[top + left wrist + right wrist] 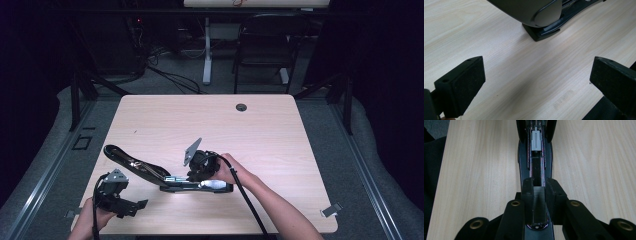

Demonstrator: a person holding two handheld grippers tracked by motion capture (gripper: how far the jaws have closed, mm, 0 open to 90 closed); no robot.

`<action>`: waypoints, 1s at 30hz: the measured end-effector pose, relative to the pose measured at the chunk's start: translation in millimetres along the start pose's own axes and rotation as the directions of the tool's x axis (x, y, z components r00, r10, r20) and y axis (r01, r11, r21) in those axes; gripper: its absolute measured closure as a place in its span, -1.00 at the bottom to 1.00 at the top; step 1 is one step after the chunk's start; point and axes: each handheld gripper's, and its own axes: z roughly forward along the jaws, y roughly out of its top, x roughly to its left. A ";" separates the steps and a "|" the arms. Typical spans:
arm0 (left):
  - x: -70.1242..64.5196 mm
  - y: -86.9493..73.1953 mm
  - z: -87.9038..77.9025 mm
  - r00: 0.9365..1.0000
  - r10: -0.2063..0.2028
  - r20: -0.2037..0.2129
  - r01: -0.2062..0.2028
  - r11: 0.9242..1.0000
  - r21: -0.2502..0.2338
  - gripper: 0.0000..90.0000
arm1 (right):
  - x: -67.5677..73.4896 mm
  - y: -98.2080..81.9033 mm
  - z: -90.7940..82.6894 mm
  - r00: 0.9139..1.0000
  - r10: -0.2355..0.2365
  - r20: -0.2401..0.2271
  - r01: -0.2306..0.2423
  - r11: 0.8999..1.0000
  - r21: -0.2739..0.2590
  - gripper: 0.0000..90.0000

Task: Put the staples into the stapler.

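Open stapler (170, 175) on table (260, 135), right claw (539, 195) clamping its base

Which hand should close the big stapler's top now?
Left, probably. The left gripper is open and free near the raised lid of the stapler, while the right gripper is busy pinching its staple track.

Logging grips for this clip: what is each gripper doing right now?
Left gripper: open, holding nothing, over the bare table.
Right gripper: closed on the opened black stapler.
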 end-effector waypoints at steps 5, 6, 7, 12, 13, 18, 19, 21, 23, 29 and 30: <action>-0.1 0.0 0.1 1.000 0.001 0.001 -0.001 1.000 0.001 -1.00 | -0.2 -0.4 0.6 1.000 -0.001 -0.001 0.001 1.000 0.002 0.72; -0.1 0.0 0.1 1.000 0.001 0.000 -0.001 1.000 0.001 -1.00 | -0.2 -0.4 0.6 1.000 -0.001 -0.001 0.001 1.000 0.002 0.72; -0.1 0.0 0.1 1.000 0.002 0.000 -0.002 1.000 0.001 -1.00 | -0.2 -0.4 0.6 1.000 -0.001 -0.001 0.001 1.000 0.001 0.72; -0.2 0.0 0.1 1.000 0.002 0.001 -0.002 1.000 0.002 -1.00 | -0.4 -0.9 0.5 1.000 0.002 -0.003 -0.002 1.000 0.000 0.72; -0.1 0.0 0.1 1.000 0.002 0.001 -0.002 1.000 0.002 -1.00 | -0.5 -1.0 0.4 1.000 0.002 -0.003 -0.002 1.000 0.000 0.72; -0.3 0.0 0.1 1.000 0.002 0.001 -0.002 1.000 0.001 -1.00 | -0.6 -1.2 0.0 1.000 0.002 0.000 -0.002 1.000 0.003 0.70; -0.3 0.0 0.0 1.000 0.002 0.000 -0.002 1.000 0.001 -1.00 | -0.7 -1.2 -0.3 1.000 0.002 0.001 -0.002 1.000 0.004 0.70; -0.1 0.0 -0.1 1.000 0.001 0.001 -0.001 1.000 0.000 -1.00 | -1.6 -1.3 -2.0 1.000 0.002 0.003 -0.002 1.000 0.003 0.70; 0.0 -0.1 -0.3 1.000 -0.001 0.001 0.001 1.000 -0.001 -1.00 | -1.8 -1.4 -3.6 1.000 0.009 0.005 -0.009 1.000 -0.003 0.69; 0.3 0.0 -0.9 1.000 -0.002 -0.002 0.002 1.000 -0.004 -1.00 | -2.7 -1.4 -7.1 1.000 0.019 0.014 -0.019 1.000 -0.012 0.58; 0.4 -0.1 -1.0 1.000 -0.003 -0.003 0.003 1.000 -0.004 -1.00 | -2.5 -1.3 -7.1 1.000 0.022 0.018 -0.022 1.000 -0.012 0.55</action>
